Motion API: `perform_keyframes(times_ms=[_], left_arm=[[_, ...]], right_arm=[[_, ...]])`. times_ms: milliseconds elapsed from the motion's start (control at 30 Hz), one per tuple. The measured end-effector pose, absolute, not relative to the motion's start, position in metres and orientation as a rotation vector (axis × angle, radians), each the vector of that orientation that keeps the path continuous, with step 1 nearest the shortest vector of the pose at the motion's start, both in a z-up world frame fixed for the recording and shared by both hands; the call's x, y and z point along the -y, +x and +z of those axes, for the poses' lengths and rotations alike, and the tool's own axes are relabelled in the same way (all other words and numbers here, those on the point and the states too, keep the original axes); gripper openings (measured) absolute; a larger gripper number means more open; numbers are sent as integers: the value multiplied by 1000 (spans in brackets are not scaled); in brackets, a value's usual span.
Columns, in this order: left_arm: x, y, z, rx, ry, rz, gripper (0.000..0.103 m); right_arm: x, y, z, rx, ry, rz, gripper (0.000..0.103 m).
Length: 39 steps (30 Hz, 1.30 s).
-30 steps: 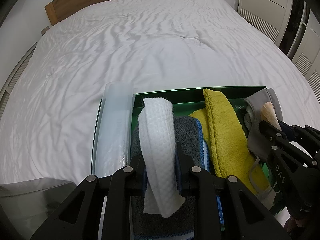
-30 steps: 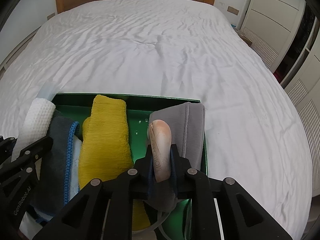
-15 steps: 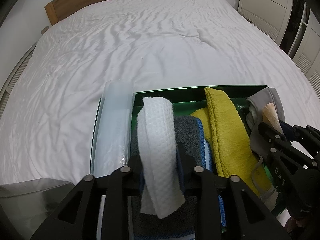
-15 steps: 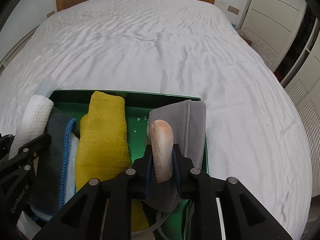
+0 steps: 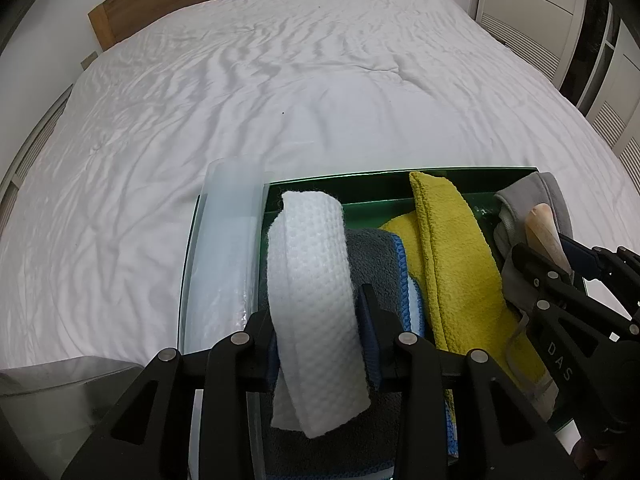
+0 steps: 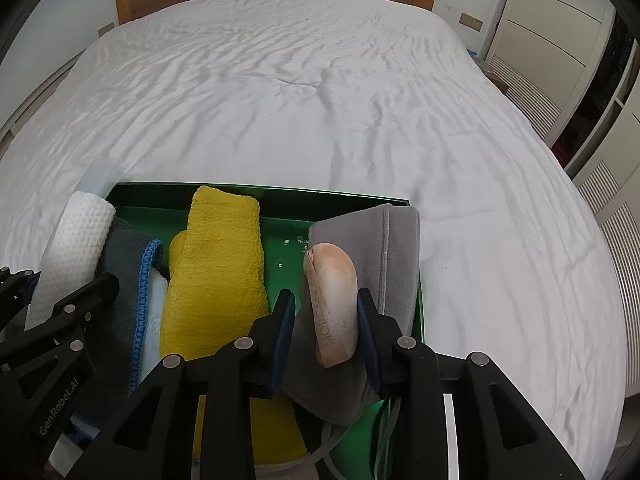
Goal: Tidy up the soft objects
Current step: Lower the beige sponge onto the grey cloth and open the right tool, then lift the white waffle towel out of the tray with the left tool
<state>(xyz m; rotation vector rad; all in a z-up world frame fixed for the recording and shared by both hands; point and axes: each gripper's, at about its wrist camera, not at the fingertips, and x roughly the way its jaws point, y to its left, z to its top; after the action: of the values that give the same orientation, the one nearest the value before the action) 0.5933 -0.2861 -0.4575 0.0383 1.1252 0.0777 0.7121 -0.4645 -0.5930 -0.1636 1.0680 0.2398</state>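
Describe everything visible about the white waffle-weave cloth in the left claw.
The white waffle-weave cloth is a soft, textured fabric folded into a long narrow band. The left claw is shut on it around mid-length, with its far end arching up and forward, and its near end hanging below the fingers. It is held above the green tray, over the grey towel with blue edging, next to the yellow towel.

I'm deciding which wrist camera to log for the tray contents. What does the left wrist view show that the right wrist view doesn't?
Only the left wrist view shows the translucent plastic lid lying full length along the green tray, and the left gripper shut on the white waffle-weave cloth.

Only the right wrist view shows the right gripper shut on the beige padded insole and its lettering.

Both show the yellow towel and white bedsheet.
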Motion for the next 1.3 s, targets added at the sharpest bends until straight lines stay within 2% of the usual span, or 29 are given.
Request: perform_keyframes(times_ms=[233,433,833,967,1300], left_arm=[[285,593,-458,-1124,34,80,30],[283,594,-457,-1117,29,86,32],[283,589,-443,-1088,28,95,32],[284,586,-432,-1066,23,89,32],[283,574,-403,-1014,14,80,32]], right_arm=[[464,712,-592,-1063,-173,239,33],[460,707,-589,-1047,-181,258,44],[458,693,-569,-983,-192,288,51],[460,685,-559,-961,-184,300,58],[472,663,-537,-940,-161,293,59]])
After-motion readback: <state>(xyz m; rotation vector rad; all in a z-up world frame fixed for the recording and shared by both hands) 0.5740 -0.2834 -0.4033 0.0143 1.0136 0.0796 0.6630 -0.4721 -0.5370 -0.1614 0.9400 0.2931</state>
